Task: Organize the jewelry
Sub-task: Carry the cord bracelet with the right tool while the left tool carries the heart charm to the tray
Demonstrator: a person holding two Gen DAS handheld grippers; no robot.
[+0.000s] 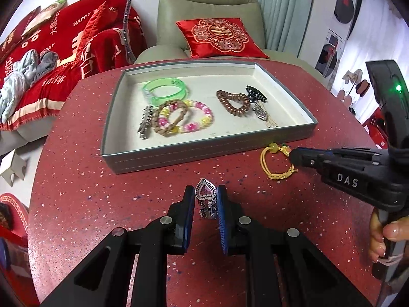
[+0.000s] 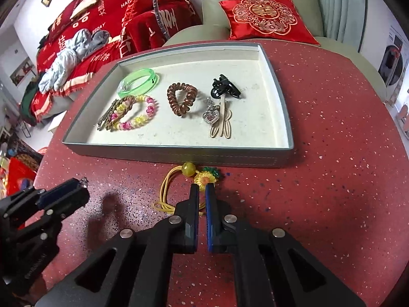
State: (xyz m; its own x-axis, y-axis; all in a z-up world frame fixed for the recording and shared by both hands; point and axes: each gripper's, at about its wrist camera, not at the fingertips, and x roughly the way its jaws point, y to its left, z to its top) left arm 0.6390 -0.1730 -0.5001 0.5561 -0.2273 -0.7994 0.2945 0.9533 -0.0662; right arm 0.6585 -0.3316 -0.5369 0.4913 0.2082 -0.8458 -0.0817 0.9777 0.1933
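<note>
- Heart pendant point(image 1: 205, 190), silver with a pink stone and a short chain hanging below, sits between the fingers of the left gripper point(image 1: 205, 192); jaws clamped on it, held just above the table point(image 1: 76, 179), short of the tray point(image 1: 204, 153).
- Yellow cord bracelet point(image 2: 176, 192) with amber bead and sunflower charm point(image 2: 202, 178) lies on the table just beside the tray's near wall. Right gripper point(image 2: 202, 188) has its tips at the charm, jaws nearly together; appears pinched on the flower, though contact is hard to confirm.
- Judgement, step in hand: carry each piece over the near wall and set it on a bare patch of the white lining.
- To do it well: lift high enough that the dangling chain and the cord loop clear the rim; release low so nothing bounces; keep the two grippers apart.
- Free space in the tray: front centre and far right corner.
- Already in the tray: green bangle point(image 1: 165, 90), braided brown band point(image 1: 170, 117) overlapping a pink-yellow bead bracelet point(image 1: 196, 125), metal clip point(image 1: 145, 122), brown coil tie point(image 1: 232, 102), black claw clip point(image 1: 255, 93), a second silver heart piece point(image 2: 211, 116) on wooden pins.
- Surface: red speckled round tabletop, smooth.
- Room: green armchair point(image 1: 209, 12) with red embroidered cushion point(image 1: 219, 37); red blankets point(image 1: 64, 38) at left.
</note>
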